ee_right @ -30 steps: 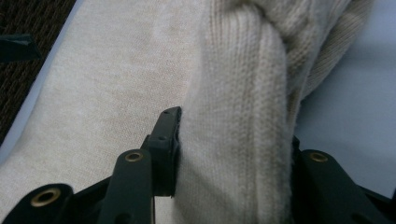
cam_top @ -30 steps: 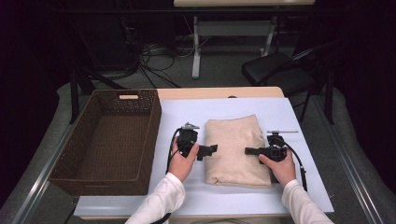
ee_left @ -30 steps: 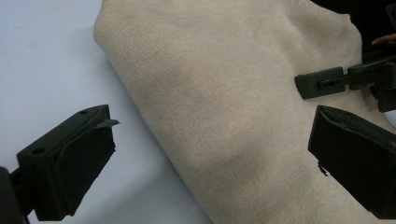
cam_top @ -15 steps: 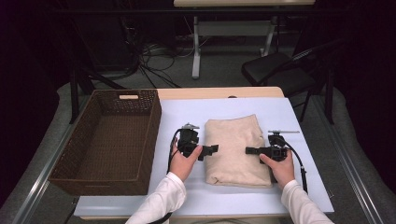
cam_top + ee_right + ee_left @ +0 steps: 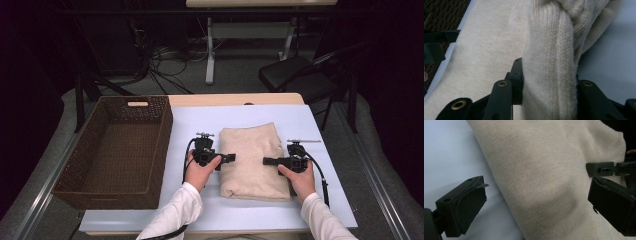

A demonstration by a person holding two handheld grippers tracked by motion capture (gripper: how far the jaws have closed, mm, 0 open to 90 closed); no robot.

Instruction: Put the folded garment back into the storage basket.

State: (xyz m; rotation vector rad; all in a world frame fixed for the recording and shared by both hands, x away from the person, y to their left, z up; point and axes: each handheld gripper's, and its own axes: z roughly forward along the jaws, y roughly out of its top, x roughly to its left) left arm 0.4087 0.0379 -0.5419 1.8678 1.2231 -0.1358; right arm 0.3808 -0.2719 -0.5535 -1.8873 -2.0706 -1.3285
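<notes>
High view: folded beige sweater [image 5: 252,161] at centre frame on pale table [image 5: 330,125], wicker basket [image 5: 120,150] at left. Soft, limp, light, likely to sag; best taken at both folded edges. Right gripper [image 5: 549,92] clamped on sweater edge; left gripper [image 5: 536,202] spread wide, astride opposite edge.

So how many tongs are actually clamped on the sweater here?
1. The right tongs pinch the sweater's right folded edge; the left tongs sit open around its left edge.

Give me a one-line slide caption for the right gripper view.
Right tool shut on the ribbed edge of a folded beige knit sweater lying on a pale blue table, wicker basket beyond.
</notes>
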